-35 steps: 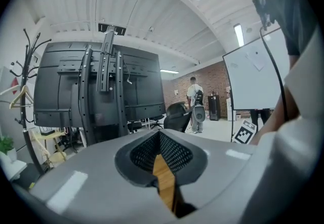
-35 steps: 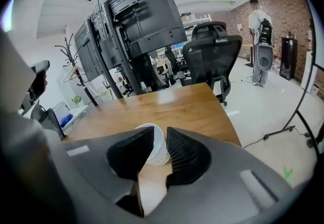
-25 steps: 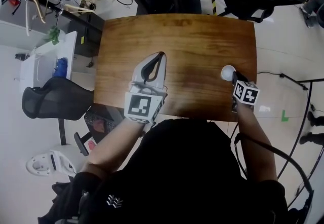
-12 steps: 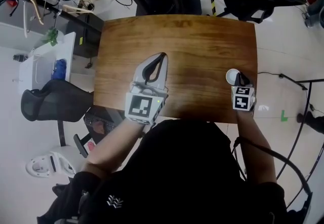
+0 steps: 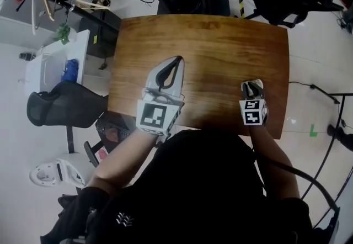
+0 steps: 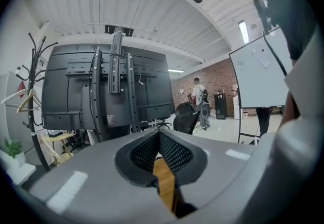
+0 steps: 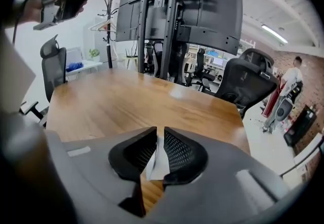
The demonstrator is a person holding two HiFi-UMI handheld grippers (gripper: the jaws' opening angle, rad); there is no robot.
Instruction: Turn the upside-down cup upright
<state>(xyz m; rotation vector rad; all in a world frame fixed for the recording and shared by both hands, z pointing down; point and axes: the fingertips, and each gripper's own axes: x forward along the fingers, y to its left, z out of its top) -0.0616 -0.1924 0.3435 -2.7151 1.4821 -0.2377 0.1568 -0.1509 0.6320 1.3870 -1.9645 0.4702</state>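
Head view: the left gripper [image 5: 174, 62] lies level above the table [image 5: 209, 38], near its front edge, forearm straight. The right gripper [image 5: 252, 88] tilts down by the table's right edge, its tips at the white cup [image 5: 255, 83].

Left gripper view: jaws pressed together, nothing between them.

Right gripper view: jaws opening (barely a sliver), the cup's wall pinched between them.

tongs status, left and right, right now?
Left tongs: closed, nothing in them.
Right tongs: pinching the wall of the white cup, starting to open.
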